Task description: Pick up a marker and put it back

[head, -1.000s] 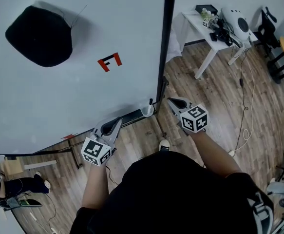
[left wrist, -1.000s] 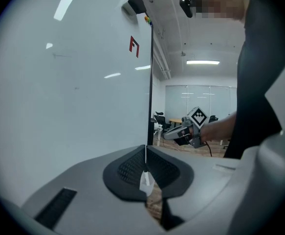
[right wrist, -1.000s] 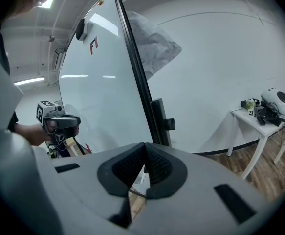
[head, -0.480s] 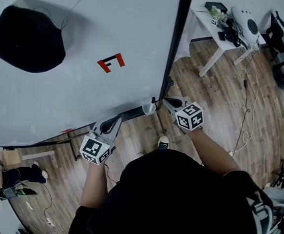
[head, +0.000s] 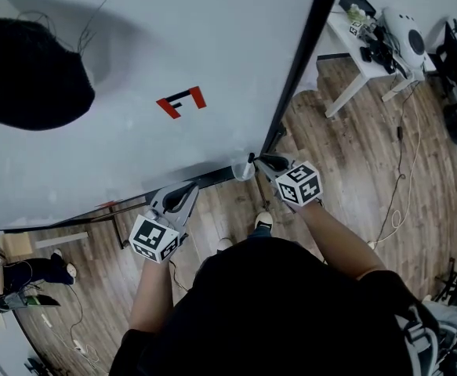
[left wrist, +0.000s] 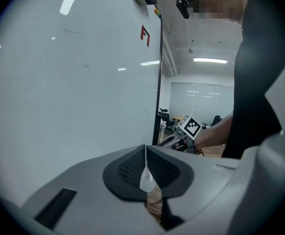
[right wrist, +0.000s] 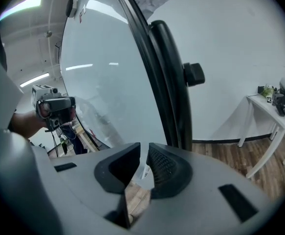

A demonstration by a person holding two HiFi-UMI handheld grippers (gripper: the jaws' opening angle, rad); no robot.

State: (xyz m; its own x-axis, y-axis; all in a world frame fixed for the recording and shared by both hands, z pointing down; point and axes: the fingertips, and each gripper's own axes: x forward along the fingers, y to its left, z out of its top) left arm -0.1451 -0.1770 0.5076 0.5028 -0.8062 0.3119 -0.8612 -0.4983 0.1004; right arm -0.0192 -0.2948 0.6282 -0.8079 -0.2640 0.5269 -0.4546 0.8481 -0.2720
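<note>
A white cup [head: 241, 171] stands at the right end of the whiteboard's tray [head: 211, 183], with a dark-capped marker [head: 250, 160] sticking up out of it. My right gripper [head: 262, 161] has its tips right beside that marker, jaws a narrow gap apart. In the right gripper view [right wrist: 144, 148] a white printed barrel [right wrist: 144, 173] shows through the gap, beyond the pads [right wrist: 163, 169]; nothing is clamped. My left gripper [head: 183, 197] hovers in front of the tray, further left, shut and empty [left wrist: 145, 148].
The whiteboard [head: 134, 45] bears a red mark [head: 183, 100] and a black lump [head: 24, 73] at upper left. Its black frame [head: 302, 61] runs along the right side. A white table [head: 352, 49] with gear stands beyond on the wooden floor [head: 369, 155].
My right gripper has moved left and forward, from well right of the cup to right at the marker. The left gripper has barely shifted. The head view has swung, so the board fills more of it.
</note>
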